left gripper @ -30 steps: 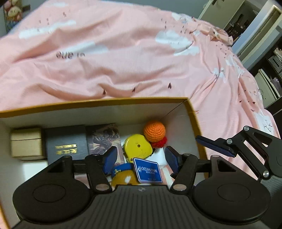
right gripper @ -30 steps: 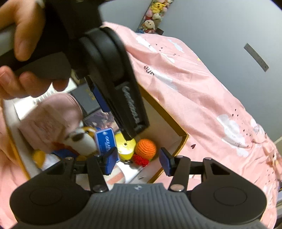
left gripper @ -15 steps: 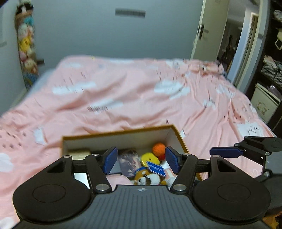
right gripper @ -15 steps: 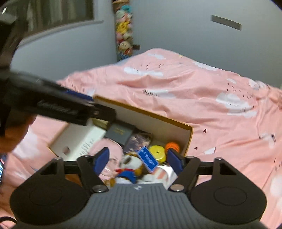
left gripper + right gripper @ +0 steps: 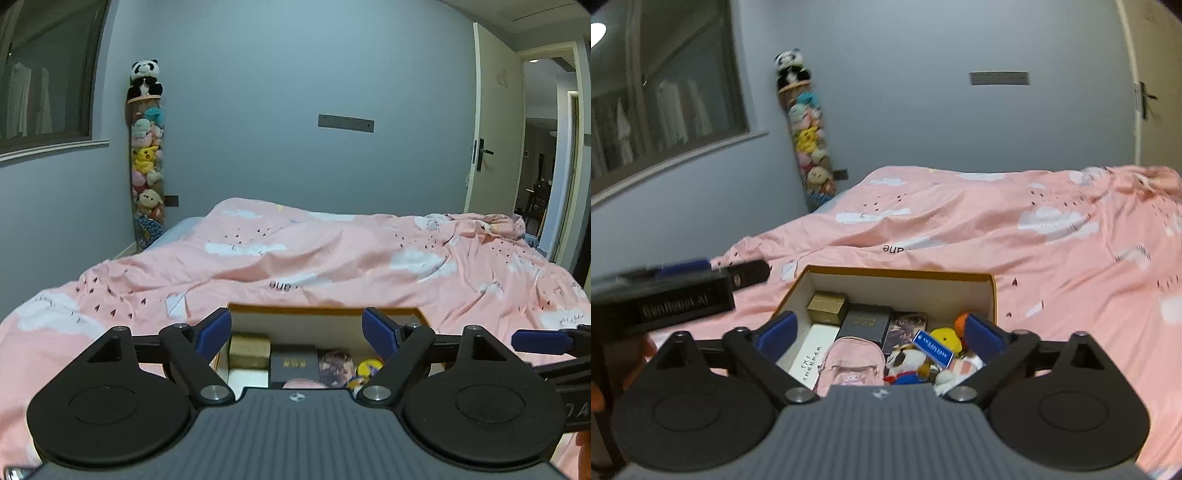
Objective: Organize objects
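An open cardboard box (image 5: 993, 295) sits on the pink bedspread, filled with a gold box (image 5: 827, 306), a black box (image 5: 866, 323), a white box (image 5: 812, 354), a pink mini backpack (image 5: 849, 363), a plush toy (image 5: 908, 363) with a blue tag (image 5: 932, 350), a yellow toy (image 5: 947, 338) and an orange ball (image 5: 960, 321). The same box shows in the left wrist view (image 5: 325, 321). My right gripper (image 5: 881, 334) is open and empty, raised above the box's near side. My left gripper (image 5: 297, 332) is open and empty, also raised and pulled back.
The pink bedspread (image 5: 332, 266) stretches behind and around the box. A tall column of plush toys (image 5: 147, 162) stands against the far wall. A window (image 5: 665, 92) is on the left, an open door (image 5: 495, 140) on the right.
Both grippers have lifted up and back from inside the box. The views now tilt up to show the room, and the box looks smaller and lower.
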